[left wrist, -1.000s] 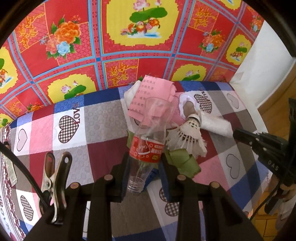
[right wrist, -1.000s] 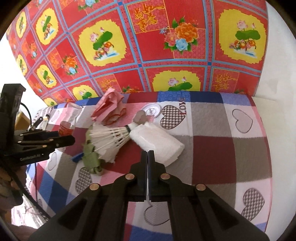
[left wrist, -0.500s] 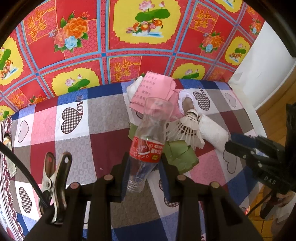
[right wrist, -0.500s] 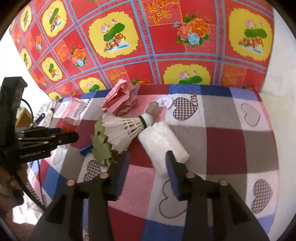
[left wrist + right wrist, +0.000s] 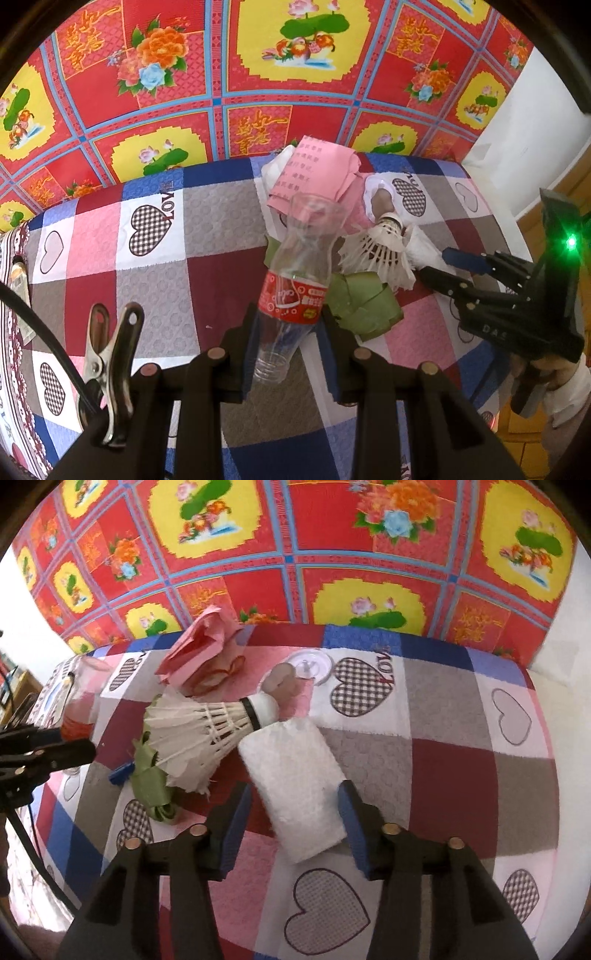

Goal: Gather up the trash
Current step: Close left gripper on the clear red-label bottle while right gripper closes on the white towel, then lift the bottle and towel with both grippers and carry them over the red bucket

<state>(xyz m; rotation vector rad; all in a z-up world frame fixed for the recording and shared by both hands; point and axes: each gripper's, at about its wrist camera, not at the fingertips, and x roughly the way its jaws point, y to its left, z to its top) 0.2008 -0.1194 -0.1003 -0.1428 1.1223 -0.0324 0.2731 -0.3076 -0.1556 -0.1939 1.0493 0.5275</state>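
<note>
My left gripper (image 5: 288, 332) is shut on a clear plastic bottle (image 5: 295, 273) with a red label, gripped near its neck and held over the quilt. A white folded tissue (image 5: 295, 786) lies between the fingers of my open right gripper (image 5: 291, 808). Left of the tissue lies a white shuttlecock (image 5: 199, 734), and a green folded ribbon (image 5: 151, 782) lies left of that. Crumpled pink paper (image 5: 199, 653), a clear round lid (image 5: 310, 664) and a small beige lump (image 5: 282, 677) sit further back. In the left wrist view the right gripper (image 5: 436, 264) reaches in from the right beside the shuttlecock (image 5: 380, 251).
The trash lies on a patchwork heart quilt (image 5: 443, 738) that ends near a white wall on the right. A red and yellow flowered cloth (image 5: 295, 74) rises behind it. A metal clip (image 5: 110, 354) hangs on the left gripper's body. A blue scrap (image 5: 120, 773) lies by the ribbon.
My right gripper went from shut to open and moved forward until its fingers straddle the white tissue. The left gripper kept hold of the bottle and shifted only slightly.
</note>
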